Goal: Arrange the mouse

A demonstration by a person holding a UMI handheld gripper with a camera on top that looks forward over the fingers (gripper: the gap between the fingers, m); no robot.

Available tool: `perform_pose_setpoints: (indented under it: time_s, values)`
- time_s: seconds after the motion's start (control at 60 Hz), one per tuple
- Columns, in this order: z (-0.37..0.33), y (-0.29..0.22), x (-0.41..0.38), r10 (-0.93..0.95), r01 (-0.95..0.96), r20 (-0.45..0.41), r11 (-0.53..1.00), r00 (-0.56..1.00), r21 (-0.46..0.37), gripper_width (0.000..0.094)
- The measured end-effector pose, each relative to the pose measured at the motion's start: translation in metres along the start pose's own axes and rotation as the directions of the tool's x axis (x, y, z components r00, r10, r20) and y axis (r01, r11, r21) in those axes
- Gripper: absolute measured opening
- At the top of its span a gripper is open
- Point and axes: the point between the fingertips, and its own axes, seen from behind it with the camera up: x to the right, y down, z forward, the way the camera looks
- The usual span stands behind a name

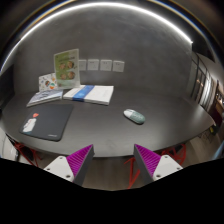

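Gripper [113,165] with fingers apart, empty, well short of the mouse [134,116] on the surface [100,125]; an off-centre approach could push it aside.

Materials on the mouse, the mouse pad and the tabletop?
Mouse: looks like smooth moulded plastic, pale grey-green, faint sheen on its top.
Mouse pad: dark, flat, matte, probably fabric over rubber; weave not resolvable.
Tabletop: dark, even, low-gloss, likely laminate.
Gripper: fingers open, short of the mouse, holding nothing.
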Motion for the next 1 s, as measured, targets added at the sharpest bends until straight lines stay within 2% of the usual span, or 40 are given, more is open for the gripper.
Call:
perform_pose_setpoints:
  time_s: [0.15, 0.3, 0.483, 0.6, 0.767, 1.0]
  values:
    - [0.069, -0.01, 0.061, 0.008, -0.008, 0.002, 1.0, 1.0, -0.021, 0.0843]
    - [0.127, -0.015, 0.11, -0.025, 0.026, 0.018, 0.996, 1.0, -0.081, 0.0846]
    - [0.18, -0.028, 0.129, -0.055, 0.066, 0.093, 0.99, 0.994, -0.126, 0.0847]
    - [0.204, -0.042, 0.127, -0.049, 0.069, 0.153, 0.99, 0.987, -0.125, 0.0843]
    - [0.228, -0.054, 0.133, 0.012, 0.015, 0.182, 0.989, 0.983, -0.146, 0.0844]
    - [0.264, -0.08, 0.152, 0.067, -0.05, 0.123, 0.989, 0.99, -0.14, 0.0834]
